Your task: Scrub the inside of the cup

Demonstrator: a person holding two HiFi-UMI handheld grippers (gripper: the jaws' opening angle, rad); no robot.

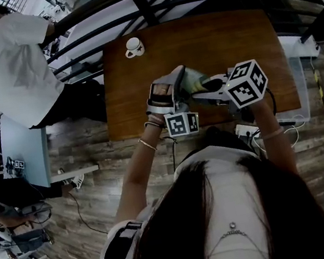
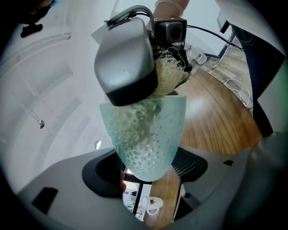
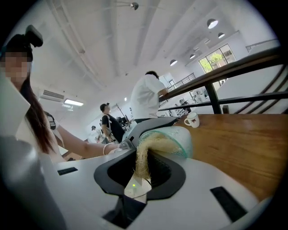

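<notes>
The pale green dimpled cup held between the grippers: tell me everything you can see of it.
The pale green translucent cup looks like plastic, tapered, its wall covered in small dimples. The left gripper clamps its narrow base, holding it in the air above the brown wooden table. Its mouth faces the right gripper, whose straw-coloured fibrous scrubber is pushed inside.

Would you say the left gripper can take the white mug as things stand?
Probably not: the left gripper is shut on the green cup, so its jaws are taken, and the white mug stands farther across the table.
</notes>
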